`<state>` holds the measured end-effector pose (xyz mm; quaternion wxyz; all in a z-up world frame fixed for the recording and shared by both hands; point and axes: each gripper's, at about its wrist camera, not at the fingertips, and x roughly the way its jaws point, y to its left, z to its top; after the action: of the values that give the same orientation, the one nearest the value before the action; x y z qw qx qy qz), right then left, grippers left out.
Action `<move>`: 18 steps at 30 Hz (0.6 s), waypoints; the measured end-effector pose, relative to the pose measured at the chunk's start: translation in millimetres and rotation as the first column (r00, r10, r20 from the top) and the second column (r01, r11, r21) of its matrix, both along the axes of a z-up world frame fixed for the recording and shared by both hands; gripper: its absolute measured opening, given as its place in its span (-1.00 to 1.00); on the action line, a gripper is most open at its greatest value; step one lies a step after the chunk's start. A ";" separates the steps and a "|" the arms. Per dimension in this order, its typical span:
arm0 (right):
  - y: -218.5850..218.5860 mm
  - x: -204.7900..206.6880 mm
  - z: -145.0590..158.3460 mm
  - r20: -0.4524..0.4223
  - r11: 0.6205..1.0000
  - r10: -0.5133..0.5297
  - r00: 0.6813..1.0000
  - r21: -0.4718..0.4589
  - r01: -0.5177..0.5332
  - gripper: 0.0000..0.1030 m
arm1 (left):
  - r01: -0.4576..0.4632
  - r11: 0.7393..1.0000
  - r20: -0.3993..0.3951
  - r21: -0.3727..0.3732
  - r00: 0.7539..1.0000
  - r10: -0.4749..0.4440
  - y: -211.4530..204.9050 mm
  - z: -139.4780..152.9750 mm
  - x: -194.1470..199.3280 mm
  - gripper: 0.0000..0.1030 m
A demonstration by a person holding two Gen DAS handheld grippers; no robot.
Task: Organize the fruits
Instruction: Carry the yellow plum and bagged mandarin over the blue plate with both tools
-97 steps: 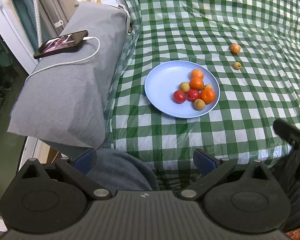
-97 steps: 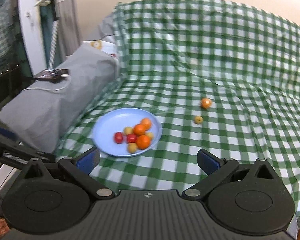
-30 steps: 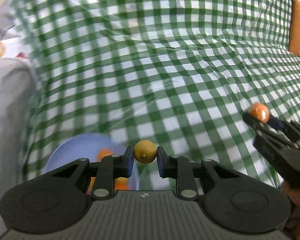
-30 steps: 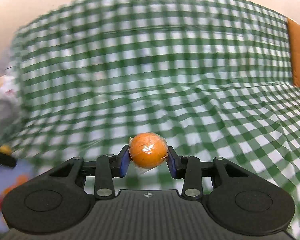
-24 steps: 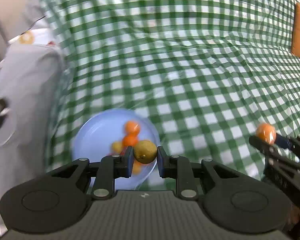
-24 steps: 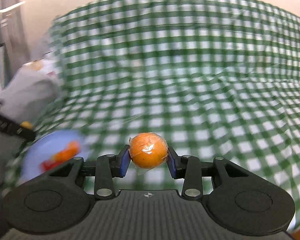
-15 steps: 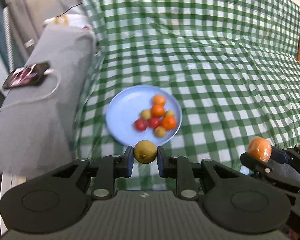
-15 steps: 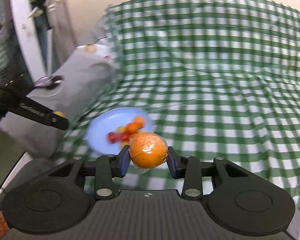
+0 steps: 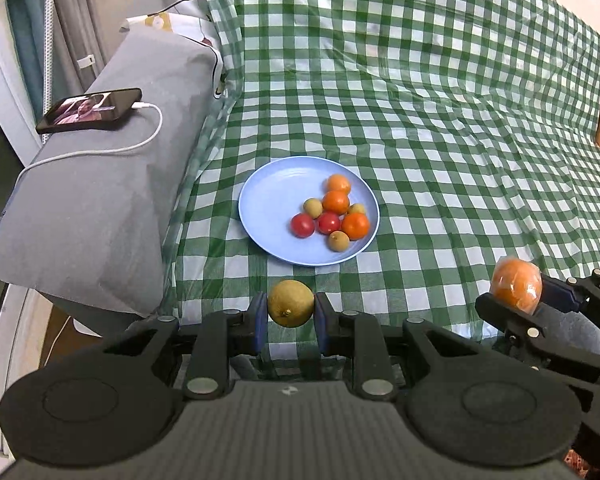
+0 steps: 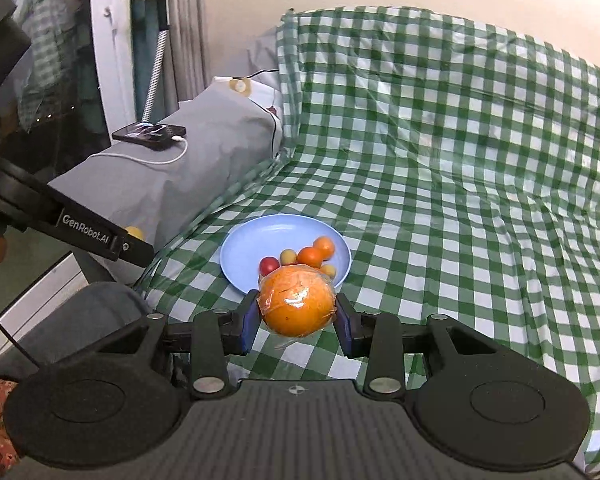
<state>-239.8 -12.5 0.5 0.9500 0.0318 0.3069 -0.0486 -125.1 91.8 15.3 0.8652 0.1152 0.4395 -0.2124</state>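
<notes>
A light blue plate (image 9: pixel 272 188) lies on the green checked cloth and holds several small fruits: oranges, red tomatoes and yellow-brown ones. My left gripper (image 9: pixel 291 315) is shut on a small yellow-brown fruit (image 9: pixel 290 303), held near the cloth's front edge, short of the plate. My right gripper (image 10: pixel 297 317) is shut on a plastic-wrapped orange (image 10: pixel 297 305), held above the cloth just in front of the plate (image 10: pixel 244 244). The right gripper with its orange (image 9: pixel 516 285) also shows at the right of the left wrist view.
A grey covered cushion (image 9: pixel 100 184) lies left of the plate, with a phone (image 9: pixel 89 109) and white charging cable on top. The checked cloth (image 9: pixel 440 120) stretches back and right. Curtains and a white frame stand at far left.
Both grippers, each still holding its fruit, have pulled back toward the front edge and swung left; the plate has come into full view ahead of them.
</notes>
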 end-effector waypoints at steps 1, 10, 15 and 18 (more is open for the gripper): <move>1.1 0.7 -0.5 -0.002 1.000 0.001 1.000 -0.004 -0.001 -0.22 | 0.000 1.000 -0.002 -0.001 1.000 0.000 0.1 -0.2 0.3 -0.48; -1.5 10.4 -9.7 -0.031 1.000 0.000 1.000 0.002 0.000 -0.22 | -0.013 1.000 -0.026 0.012 1.000 0.013 -3.8 -9.1 13.1 -0.48; -8.7 34.2 -21.0 -0.051 1.000 -0.011 0.999 0.012 0.011 -0.22 | -0.025 1.000 -0.049 0.017 0.998 0.026 -12.3 -19.7 41.2 -0.48; -12.5 57.9 -30.5 -0.059 1.000 -0.004 0.998 0.005 0.004 -0.22 | -0.022 1.000 -0.063 0.022 0.998 0.024 -22.9 -28.7 64.1 -0.48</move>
<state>-181.9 -25.0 -30.0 0.9404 0.0335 0.3347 -0.0505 -61.0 68.9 -13.4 0.8520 0.1124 0.4700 -0.2014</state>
